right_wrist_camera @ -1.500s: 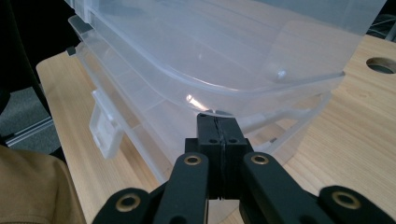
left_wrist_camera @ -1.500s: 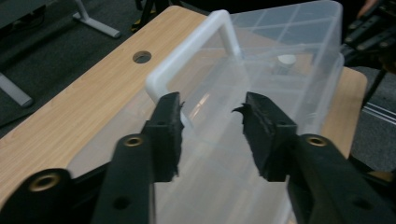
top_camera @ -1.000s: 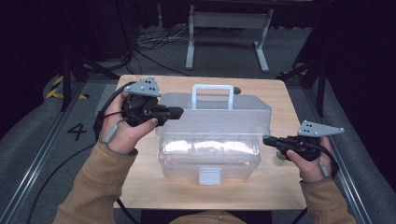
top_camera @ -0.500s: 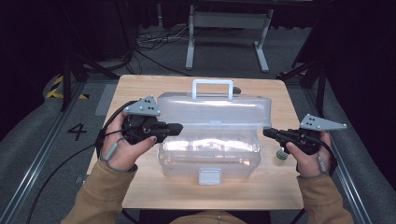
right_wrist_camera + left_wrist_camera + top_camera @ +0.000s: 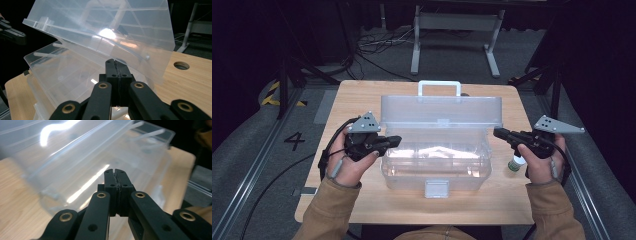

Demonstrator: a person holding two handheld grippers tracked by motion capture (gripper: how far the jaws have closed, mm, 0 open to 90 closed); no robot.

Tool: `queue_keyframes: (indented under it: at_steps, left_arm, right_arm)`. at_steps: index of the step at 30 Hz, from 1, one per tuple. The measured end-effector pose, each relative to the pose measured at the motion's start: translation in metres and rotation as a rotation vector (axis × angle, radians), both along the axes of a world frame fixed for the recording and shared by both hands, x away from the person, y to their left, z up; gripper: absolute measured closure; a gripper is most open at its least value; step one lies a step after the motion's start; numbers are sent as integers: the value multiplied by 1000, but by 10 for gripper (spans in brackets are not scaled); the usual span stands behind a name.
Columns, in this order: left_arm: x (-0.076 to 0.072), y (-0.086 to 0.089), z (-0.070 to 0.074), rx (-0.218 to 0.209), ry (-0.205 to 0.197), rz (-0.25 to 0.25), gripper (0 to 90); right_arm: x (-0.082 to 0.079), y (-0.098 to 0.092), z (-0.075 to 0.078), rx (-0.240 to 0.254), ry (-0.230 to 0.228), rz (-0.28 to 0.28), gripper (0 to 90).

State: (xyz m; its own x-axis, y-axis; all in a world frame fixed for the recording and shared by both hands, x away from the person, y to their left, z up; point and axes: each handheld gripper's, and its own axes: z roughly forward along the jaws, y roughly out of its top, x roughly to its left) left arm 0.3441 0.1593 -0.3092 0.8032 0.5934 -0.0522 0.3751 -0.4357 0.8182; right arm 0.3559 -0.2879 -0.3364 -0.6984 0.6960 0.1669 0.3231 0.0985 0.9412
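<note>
Flanking clear box (image 5: 435,162), left gripper (image 5: 393,141), right gripper (image 5: 500,133), jaws clenched empty, contents blurred by glare.

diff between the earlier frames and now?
The left gripper sank from above the clear plastic box's lid to the box's left end. The lid looks raised further. The right gripper, both pairs of shut jaws, and the small white bottle are unchanged.

Box sitting mid-table, a gripper flanking each end

The plastic box (image 5: 435,162) is standing in the middle of the table (image 5: 362,97), its lid (image 5: 441,111) tilting up behind it. The left gripper (image 5: 393,141) is sitting just beside the box's left end, the right gripper (image 5: 499,133) just off its right end. A small bottle (image 5: 515,164) is lying on the table right of the box, under the right hand (image 5: 543,161).
</note>
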Motion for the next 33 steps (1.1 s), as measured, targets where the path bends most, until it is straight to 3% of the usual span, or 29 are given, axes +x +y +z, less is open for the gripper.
queue_keyframes:
  at_steps: [4, 6, 10, 14, 17, 24, 28, 30, 31, 33]
  left_arm:
    - [8, 7, -9, 20, -13, 83, 893]
    - [12, 9, -14, -5, 4, 96, 893]
    - [18, 12, -20, -23, 0, 137, 891]
    - [24, 18, -23, -62, -28, 173, 893]
    - [29, 22, -26, -97, -10, 169, 896]
    - [37, 22, -30, -89, 1, 167, 898]
    - [40, 23, -29, -92, 1, 160, 899]
    - [41, 23, -28, -93, 2, 155, 899]
    - [43, 24, -28, -97, 0, 153, 899]
    - [45, 23, -27, -98, -4, 152, 899]
  right_arm:
    - [0, 1, 0, 7, -3, -9, 900]
    - [0, 2, 0, 5, -9, -16, 900]
    - [-1, 1, -1, 8, -11, -12, 900]
    - [-2, 1, -3, 12, -14, -8, 900]
    - [-3, 1, -3, 7, -16, -7, 900]
    - [-8, 1, -3, 1, -6, -7, 900]
    - [-14, 1, -1, -62, 24, -22, 895]
    - [-17, -1, -1, -89, 47, -21, 842]
    - [-18, -3, -1, -80, 47, -33, 822]
    - [-20, -7, -1, -101, 89, -75, 749]
